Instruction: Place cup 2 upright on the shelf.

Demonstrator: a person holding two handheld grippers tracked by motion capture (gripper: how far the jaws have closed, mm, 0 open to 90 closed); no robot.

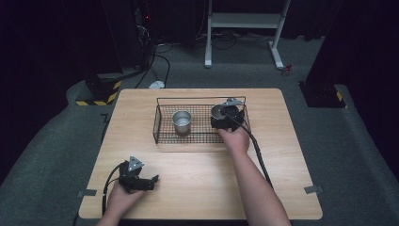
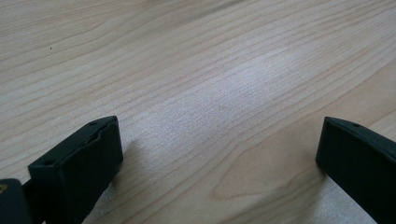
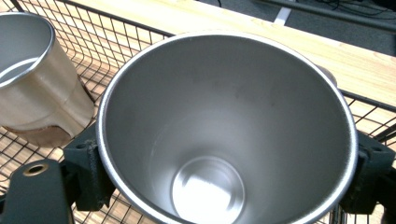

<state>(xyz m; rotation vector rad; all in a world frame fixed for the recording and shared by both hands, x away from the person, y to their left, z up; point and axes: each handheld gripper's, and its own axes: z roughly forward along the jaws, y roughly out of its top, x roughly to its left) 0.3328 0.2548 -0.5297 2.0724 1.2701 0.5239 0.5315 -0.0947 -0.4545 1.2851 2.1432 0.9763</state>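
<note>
In the right gripper view, the steel cup (image 3: pixel 224 126) clamped in the right gripper (image 3: pixel 224 186) is cut off by the bottom edge, so its near rim is lost, and its body covers most of both jaws. To the gripper's left, a second cup (image 3: pixel 32 79) is cropped by the left edge. In the high view, the gripper and hand (image 1: pixel 235 139) hide the held cup's lower part. In the left gripper view, both jaws of the left gripper (image 2: pixel 219 158) run off the bottom edge.
</note>
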